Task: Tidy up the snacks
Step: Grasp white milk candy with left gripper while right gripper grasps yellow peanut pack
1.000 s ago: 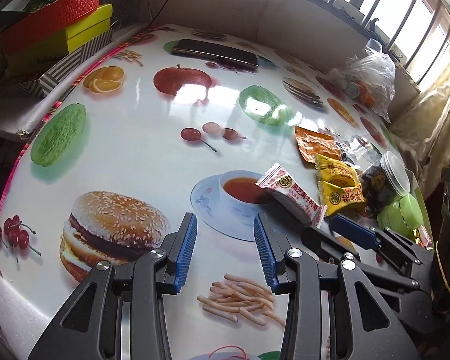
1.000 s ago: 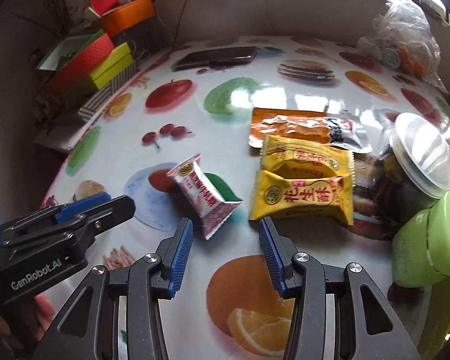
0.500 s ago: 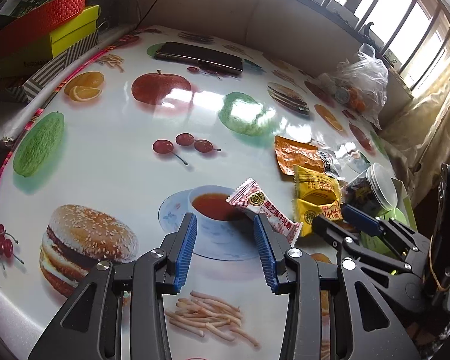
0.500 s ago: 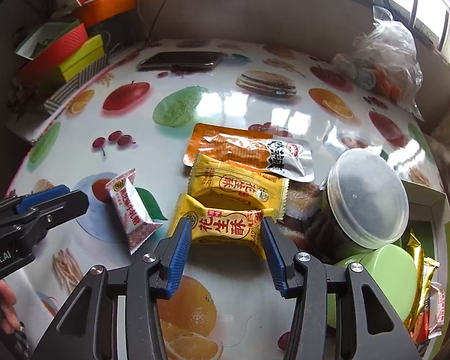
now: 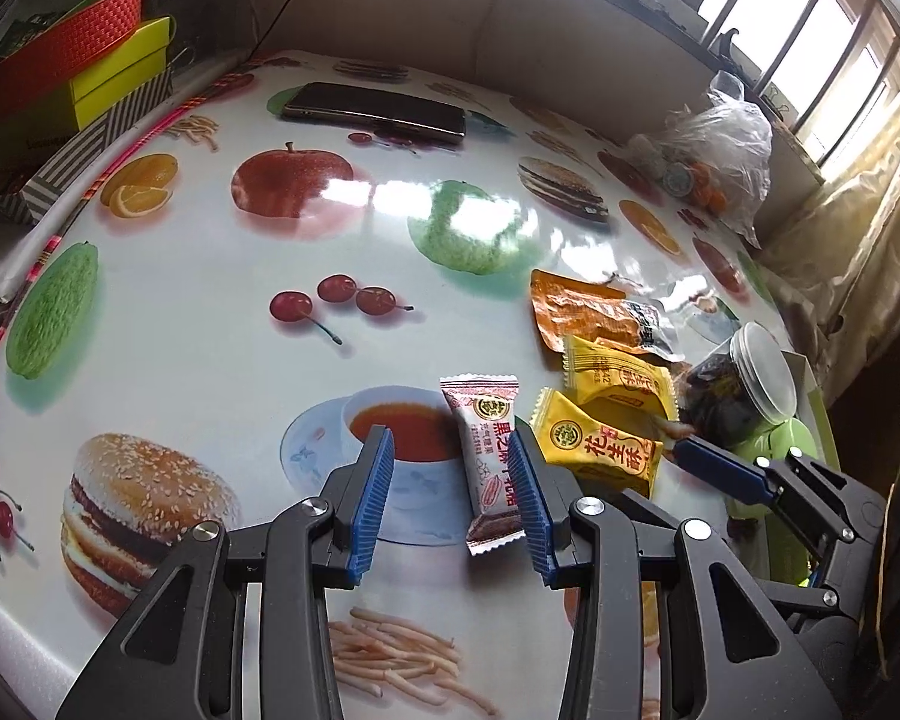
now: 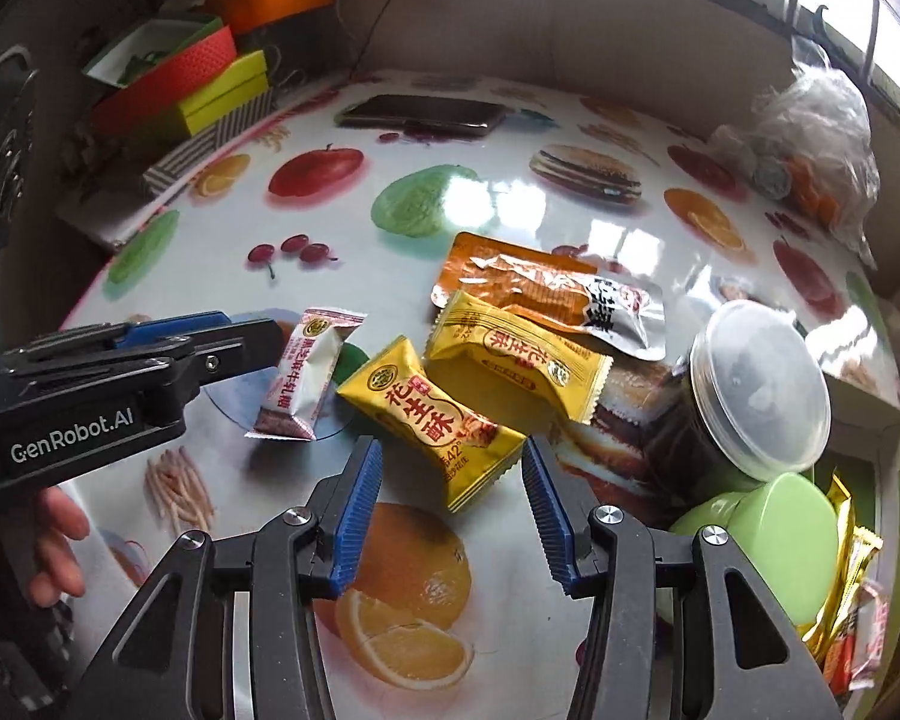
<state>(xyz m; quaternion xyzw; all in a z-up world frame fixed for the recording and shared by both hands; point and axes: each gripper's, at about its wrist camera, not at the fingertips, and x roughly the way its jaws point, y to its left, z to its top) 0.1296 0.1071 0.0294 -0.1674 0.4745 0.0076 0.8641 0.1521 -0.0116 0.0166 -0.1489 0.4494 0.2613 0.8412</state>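
Both grippers poised over snack packets on the fruit-print table.

The left gripper (image 5: 450, 495) has its jaws spread around a white-and-red snack packet (image 5: 487, 468) lying over the printed teacup; the packet sits against the right pad, but I cannot tell whether it touches, and the left pad is clear of it. The right gripper (image 6: 450, 501) hangs with jaws apart and opening slightly, the near yellow peanut-crisp packet (image 6: 435, 420) lying between the tips, neither pad pressing on it. A second yellow packet (image 6: 513, 360) and an orange pouch (image 6: 528, 285) lie just behind it, toward the table's (image 5: 180, 312) right edge, beside a clear-lidded jar (image 6: 750, 384) and a green container (image 6: 768, 540). A phone (image 5: 375, 108) rests near the far edge.
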